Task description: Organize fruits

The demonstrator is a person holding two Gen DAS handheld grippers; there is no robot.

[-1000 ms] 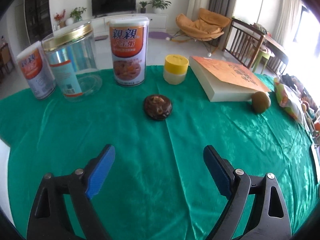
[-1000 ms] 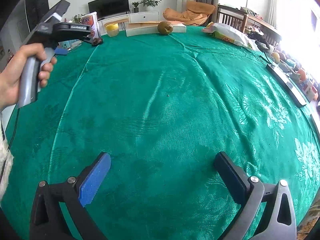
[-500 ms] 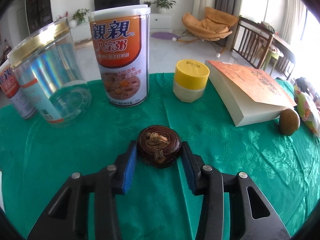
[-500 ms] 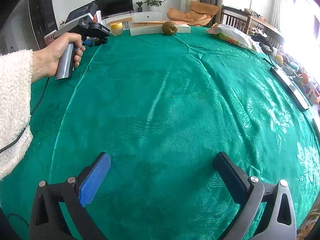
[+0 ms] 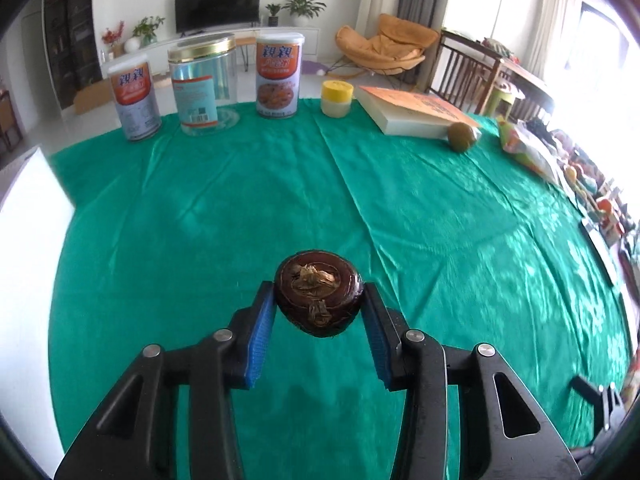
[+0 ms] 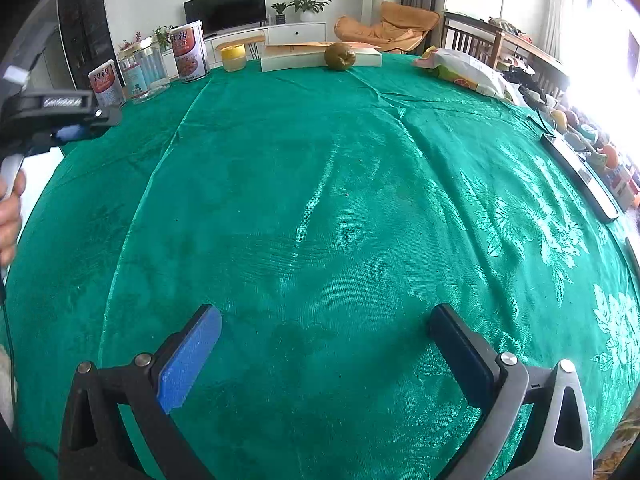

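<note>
A green tablecloth (image 5: 440,208) is spread over the table. The right gripper (image 6: 324,344) is held wide above it, empty. A dark brown fruit (image 5: 319,298) is clamped in the left gripper (image 5: 319,316), lifted clear of the cloth.

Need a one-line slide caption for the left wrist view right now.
Left gripper shut on a dark brown water chestnut, held above the green tablecloth; cans, jar and book line the far edge.

2 cans (image 5: 278,76), jar (image 5: 203,84), book (image 5: 416,110)
</note>
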